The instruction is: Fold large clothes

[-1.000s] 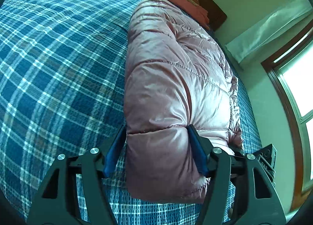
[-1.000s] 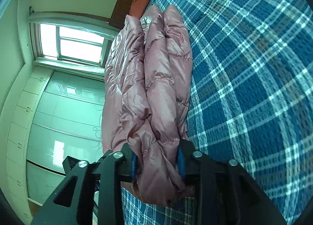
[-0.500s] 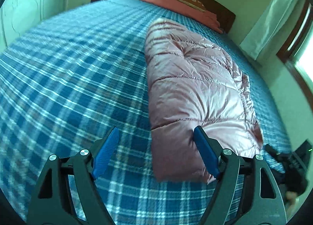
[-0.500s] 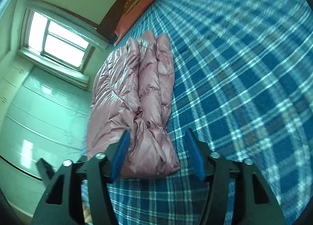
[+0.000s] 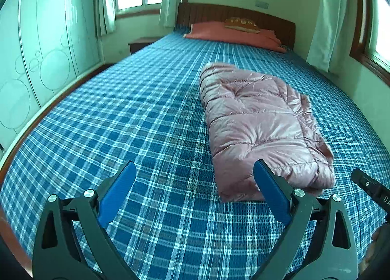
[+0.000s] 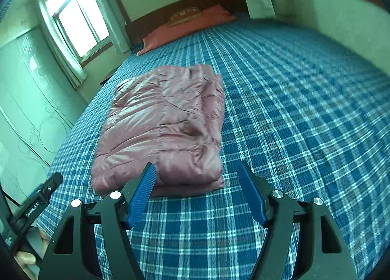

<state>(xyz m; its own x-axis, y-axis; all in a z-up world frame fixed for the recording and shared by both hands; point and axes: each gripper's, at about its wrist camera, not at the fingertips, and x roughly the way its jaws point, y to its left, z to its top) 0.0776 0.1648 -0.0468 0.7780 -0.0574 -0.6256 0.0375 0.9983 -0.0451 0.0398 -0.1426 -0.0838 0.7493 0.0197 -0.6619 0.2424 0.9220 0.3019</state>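
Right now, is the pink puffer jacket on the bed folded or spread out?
Folded. The pink puffer jacket lies as a compact rectangular bundle on the plaid bedspread, with stacked layers showing at its near edge.

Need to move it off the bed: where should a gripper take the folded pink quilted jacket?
Probably the near short end of the folded pink quilted jacket, approached from the foot of the blue plaid bed. The layers stack there into one thick edge facing the grippers.
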